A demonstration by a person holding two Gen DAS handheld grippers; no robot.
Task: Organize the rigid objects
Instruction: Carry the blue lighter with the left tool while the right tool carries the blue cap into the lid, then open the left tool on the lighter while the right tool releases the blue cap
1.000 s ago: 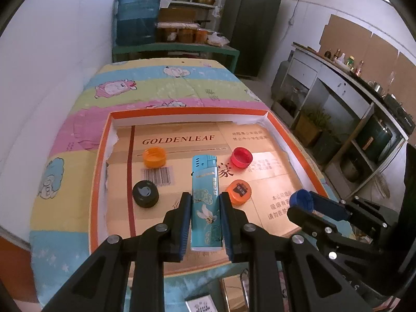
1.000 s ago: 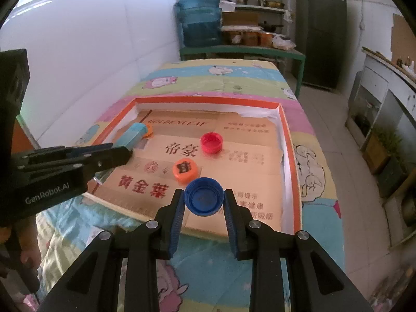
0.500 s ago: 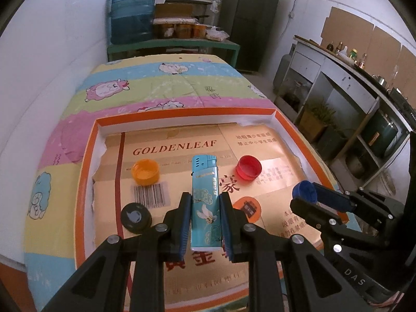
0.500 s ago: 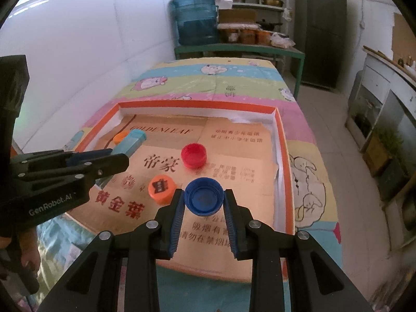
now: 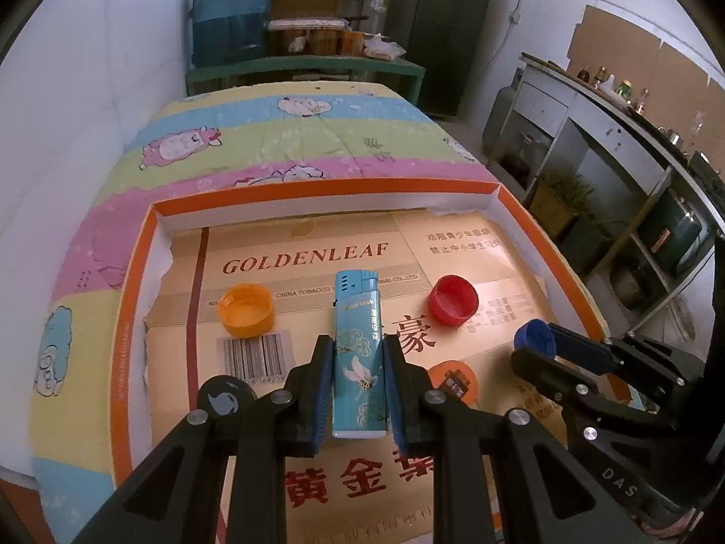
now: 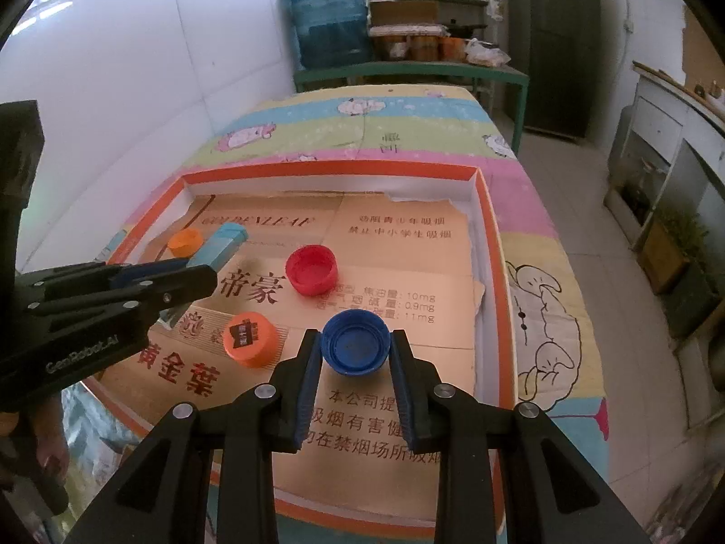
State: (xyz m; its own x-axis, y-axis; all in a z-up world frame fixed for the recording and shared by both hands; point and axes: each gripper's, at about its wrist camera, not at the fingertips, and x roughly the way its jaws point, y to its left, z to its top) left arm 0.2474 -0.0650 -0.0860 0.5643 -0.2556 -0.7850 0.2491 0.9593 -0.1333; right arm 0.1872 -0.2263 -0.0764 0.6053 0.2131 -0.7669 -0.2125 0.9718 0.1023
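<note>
Moved: both grippers have come lower and further over the tray (image 5: 136,281).
Left gripper (image 5: 358,385): jaws clamped on a blue lighter (image 5: 358,344), above the tray's near middle.
Right gripper (image 6: 353,371): jaws clamped on a blue cap (image 6: 355,347), near the tray's right wall.
Risk: the cap is pinched only by its rim and may pop free.
In the way: the orange labelled cap (image 6: 249,339), red cap (image 6: 311,269), yellow-orange cap (image 5: 245,309) and black cap (image 5: 225,396).

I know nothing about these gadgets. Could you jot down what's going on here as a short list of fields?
Setting: shallow orange-rimmed cardboard tray on a striped cartoon bedsheet
Left gripper: shut on a turquoise plastic lighter
Right gripper: shut on a blue plastic bottle cap
Loose in tray: red cap, yellow-orange cap, orange cap with dark label, black cap
</note>
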